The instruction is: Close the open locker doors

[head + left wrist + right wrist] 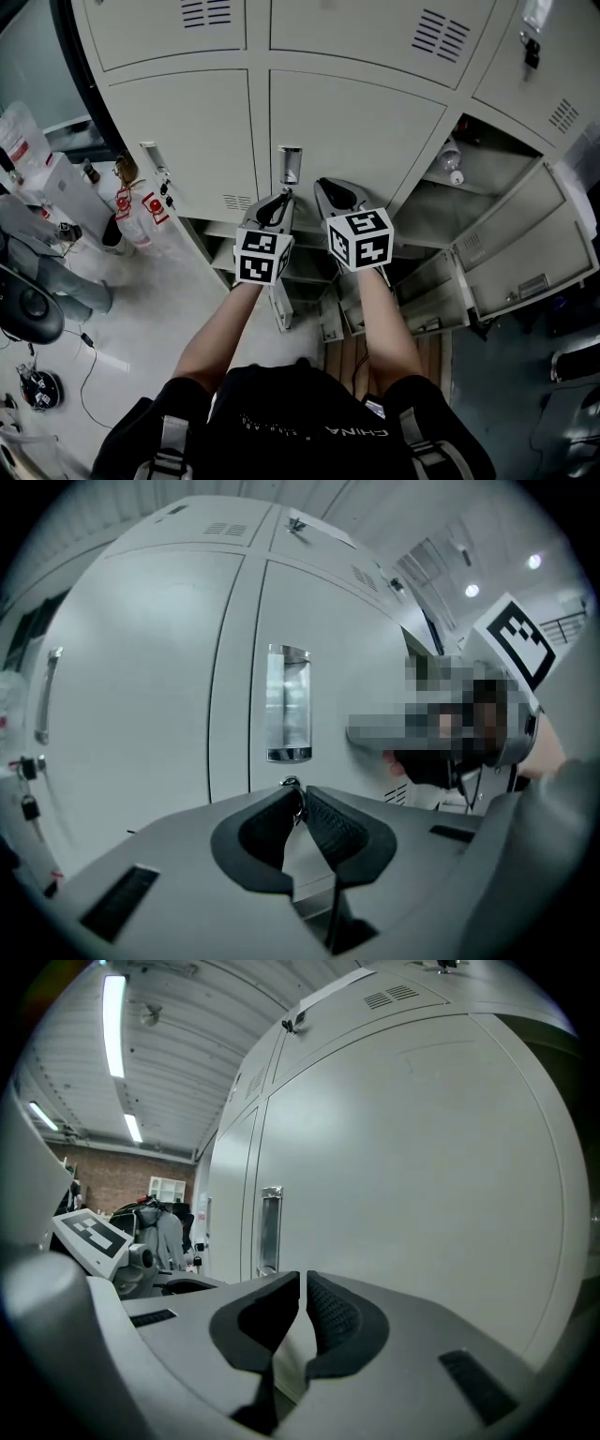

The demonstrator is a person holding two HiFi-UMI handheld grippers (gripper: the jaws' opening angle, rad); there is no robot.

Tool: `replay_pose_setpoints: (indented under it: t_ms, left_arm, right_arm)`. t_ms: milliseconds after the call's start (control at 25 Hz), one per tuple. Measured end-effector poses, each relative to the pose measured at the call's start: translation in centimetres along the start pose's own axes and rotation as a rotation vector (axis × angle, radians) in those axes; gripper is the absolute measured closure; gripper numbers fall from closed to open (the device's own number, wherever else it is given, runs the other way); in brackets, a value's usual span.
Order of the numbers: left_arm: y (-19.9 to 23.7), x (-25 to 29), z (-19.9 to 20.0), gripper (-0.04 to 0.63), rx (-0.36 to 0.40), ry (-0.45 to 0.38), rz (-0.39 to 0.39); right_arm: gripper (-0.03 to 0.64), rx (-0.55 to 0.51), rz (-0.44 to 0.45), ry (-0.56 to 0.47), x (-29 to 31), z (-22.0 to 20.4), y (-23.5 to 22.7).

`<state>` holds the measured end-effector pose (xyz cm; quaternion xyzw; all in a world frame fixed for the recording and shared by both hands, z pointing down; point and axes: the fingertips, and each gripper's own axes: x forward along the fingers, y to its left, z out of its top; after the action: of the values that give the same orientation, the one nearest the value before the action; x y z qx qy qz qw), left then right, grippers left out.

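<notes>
Head view: grey metal locker compartment at right open, clear plastic bottle inside, grey locker door swung wide. Left gripper pinched together at small metal ring; right gripper closed, empty.

1. On my left the pale glossy floor spreads out, with a thin black cable trailing across it.
2. A black chair stands at the far left edge of that floor.
3. Below me I see a strip of wooden boards, and to my right there is dark flooring.
4. Overhead, the ribbed ceiling carries long tube lights, all lit.
5. Far back is a red brick wall, with a white shelf unit in front of it.
</notes>
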<state>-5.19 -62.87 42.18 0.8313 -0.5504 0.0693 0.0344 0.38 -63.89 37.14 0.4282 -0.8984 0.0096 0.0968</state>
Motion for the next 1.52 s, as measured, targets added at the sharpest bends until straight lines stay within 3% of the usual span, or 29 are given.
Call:
replay_pose_setpoints:
  t_ms: [160, 280, 640, 1000, 1120, 1240, 1520]
  left_arm:
    - [0.2, 0.0, -0.2, 0.54, -0.169, -0.019, -0.037]
    - [0.2, 0.0, -0.3, 0.54, -0.254, -0.019, -0.068]
    - [0.1, 0.0, -0.4, 0.54, -0.311, -0.007, -0.114]
    - [0.2, -1.9, 0.0, 0.529, -0.121, 0.038, -0.132]
    - [0.3, -2.8, 0.9, 0.529, -0.041, 0.028, -0.131]
    - [-0.5, -3.2, 2.3, 0.529, 0.022, -0.026, -0.183]
    - [-1.8, -3.5, 3.9, 0.548, -0.051, -0.149, -0.349]
  right_arm:
    - [0.568, 0.0, -0.004, 0.004, 0.0, 0.0, 0.0]
    - [0.568, 0.01, -0.006, 0.003, 0.0, 0.0, 0.0]
    - [0.568, 0.017, -0.018, 0.004, 0.0, 0.0, 0.0]
    - [0.568, 0.017, -0.012, 0.004, 0.0, -0.1, 0.0]
    - [0.568, 0.019, -0.014, 0.004, 0.0, -0.1, 0.0]
    - [0.568, 0.02, -0.012, 0.002, -0.2, -0.1, 0.0]
    - [0.568, 0.027, -0.004, 0.009, -1.4, -1.8, 1.2]
